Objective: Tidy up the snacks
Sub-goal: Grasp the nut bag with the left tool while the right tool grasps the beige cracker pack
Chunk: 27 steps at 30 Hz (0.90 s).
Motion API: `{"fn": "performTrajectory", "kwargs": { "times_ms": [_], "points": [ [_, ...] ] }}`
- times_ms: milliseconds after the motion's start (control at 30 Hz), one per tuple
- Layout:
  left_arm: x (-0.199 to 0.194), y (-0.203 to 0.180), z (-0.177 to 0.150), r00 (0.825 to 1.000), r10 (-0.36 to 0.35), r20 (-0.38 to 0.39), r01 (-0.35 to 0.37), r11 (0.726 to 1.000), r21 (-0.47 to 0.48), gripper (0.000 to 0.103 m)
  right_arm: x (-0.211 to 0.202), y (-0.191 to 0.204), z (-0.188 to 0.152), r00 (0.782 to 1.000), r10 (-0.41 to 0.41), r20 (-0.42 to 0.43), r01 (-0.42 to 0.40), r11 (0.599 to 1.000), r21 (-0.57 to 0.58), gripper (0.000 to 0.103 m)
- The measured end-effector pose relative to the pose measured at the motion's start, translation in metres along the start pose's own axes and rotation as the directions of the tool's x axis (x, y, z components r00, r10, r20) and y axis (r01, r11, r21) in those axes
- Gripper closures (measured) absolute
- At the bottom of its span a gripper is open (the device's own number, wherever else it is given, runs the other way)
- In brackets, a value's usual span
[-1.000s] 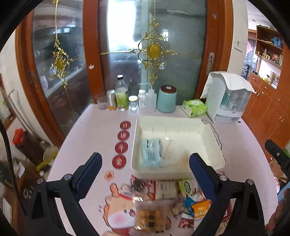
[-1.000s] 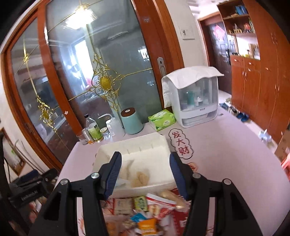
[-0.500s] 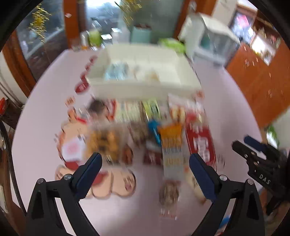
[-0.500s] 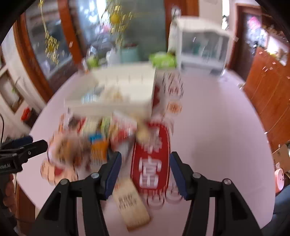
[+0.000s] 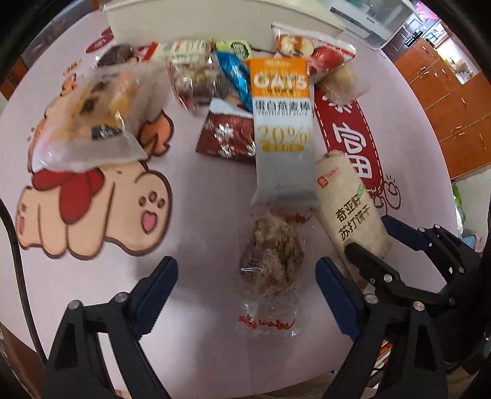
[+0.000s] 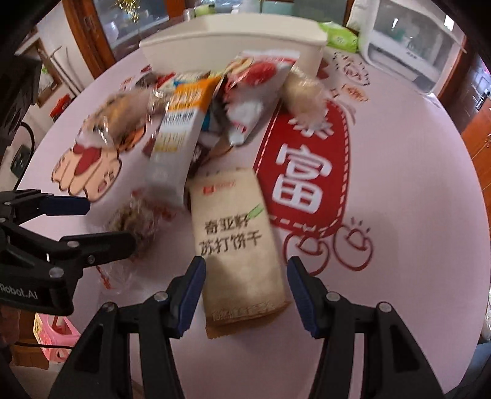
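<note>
Left wrist view
Surface: round pink table (image 5: 196, 190) printed with a cartoon dog and a red banner; white bin (image 5: 214, 18) at its far edge.
Left gripper (image 5: 245, 294): jaws wide, have just been closing; pads touch nothing.
Item between jaws: clear-wrapped nut cake (image 5: 271, 261), flat on the table near the near edge, its long axis running away from the camera, just below the oat bar (image 5: 282, 122).
Handling: judged light; crinkly film likely slippery, the cake inside crumbly. Take it across the thick middle, gently, not by the flat sealed ends.
Neighbour: beige soda cracker pack (image 5: 353, 214) just right of the cake, its near end under the right gripper (image 5: 386, 242).
Pile: remaining snacks heaped against the bin's front wall.

Right wrist view
Surface: same table, red banner (image 6: 303, 172) right of centre, bin (image 6: 233, 40) at the far edge.
Right gripper (image 6: 244, 291): jaws about half spread, pads either side of the pack with gaps visible; nothing gripped.
Item between jaws: soda cracker pack (image 6: 236, 245), flat, lengthwise to the jaws, near end reaching between the fingers (image 6: 190, 294).
Handling: judged light, fairly stiff, matte wrapper, brittle contents. Grip the long sides at mid-length with modest pressure.
Left gripper (image 6: 89, 224): at left, over the nut cake (image 6: 135, 221).
</note>
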State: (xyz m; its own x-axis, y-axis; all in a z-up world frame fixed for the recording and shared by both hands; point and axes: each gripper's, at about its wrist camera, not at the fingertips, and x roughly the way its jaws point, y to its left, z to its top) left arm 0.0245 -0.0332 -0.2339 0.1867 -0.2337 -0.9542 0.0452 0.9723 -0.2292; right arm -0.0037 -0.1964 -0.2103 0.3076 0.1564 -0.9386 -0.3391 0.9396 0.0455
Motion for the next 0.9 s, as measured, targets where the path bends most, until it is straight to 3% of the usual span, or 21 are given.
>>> {"fn": "performTrajectory", "kwargs": {
  "times_ms": [133,233,300,567,900],
  "points": [
    [0.006,-0.007,-0.005,1.000,0.012,0.012,-0.013,1.000,0.012,0.022,0.006,0.000,0.000,1.000,0.005,-0.009,-0.005,1.000,0.006,0.042],
    [0.008,-0.013,-0.007,0.999,0.039,0.036,-0.040,0.999,0.035,0.032,0.009,0.003,-0.001,1.000,-0.011,-0.013,0.011,1.000,-0.021,0.041],
    [0.007,-0.018,-0.008,0.998,0.039,0.047,-0.041,0.998,0.054,0.061,0.010,0.009,-0.004,0.999,-0.043,-0.007,0.042,0.998,-0.056,0.042],
    [0.010,-0.026,-0.019,0.996,0.058,0.061,-0.062,0.996,0.068,0.062,0.009,0.012,-0.003,0.999,-0.042,-0.017,0.041,0.998,-0.050,0.048],
    [-0.030,-0.032,-0.020,0.991,0.050,0.124,-0.062,0.994,0.094,0.062,-0.026,0.002,-0.011,0.999,0.044,-0.001,-0.044,0.999,0.027,0.049]
  ]
}}
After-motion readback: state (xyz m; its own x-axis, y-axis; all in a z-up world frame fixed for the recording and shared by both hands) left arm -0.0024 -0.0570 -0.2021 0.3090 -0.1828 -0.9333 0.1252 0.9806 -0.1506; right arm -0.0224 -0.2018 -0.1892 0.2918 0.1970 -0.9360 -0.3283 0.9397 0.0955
